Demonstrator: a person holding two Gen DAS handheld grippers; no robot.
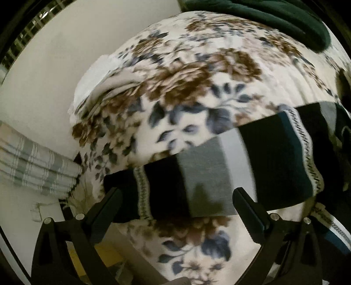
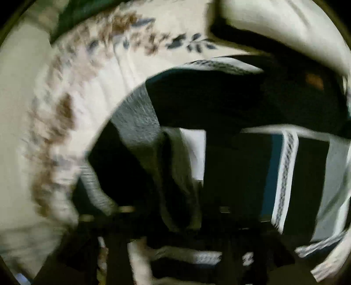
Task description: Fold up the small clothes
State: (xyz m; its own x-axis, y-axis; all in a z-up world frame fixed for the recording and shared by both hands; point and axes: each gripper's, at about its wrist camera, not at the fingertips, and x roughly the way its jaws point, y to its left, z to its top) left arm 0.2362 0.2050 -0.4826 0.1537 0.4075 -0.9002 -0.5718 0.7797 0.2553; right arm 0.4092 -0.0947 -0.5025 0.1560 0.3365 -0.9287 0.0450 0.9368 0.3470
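Note:
A striped garment (image 1: pixel 219 171) in black, grey, white and teal with patterned white trim lies across a floral blanket (image 1: pixel 186 87). My left gripper (image 1: pixel 177 210) is open just above the garment's near edge, one finger on each side of the grey stripe. In the right wrist view the same garment (image 2: pixel 219 142) is bunched and lifted close to the camera, heavily blurred. My right gripper (image 2: pixel 175 210) is buried in the dark folds; its fingers are not distinguishable.
A dark green cloth (image 1: pixel 274 19) lies at the blanket's far edge. A plaid fabric (image 1: pixel 33 166) hangs at the left by a pale wall (image 1: pixel 54 65). A cream cloth (image 2: pixel 285 26) shows at the top right in the right wrist view.

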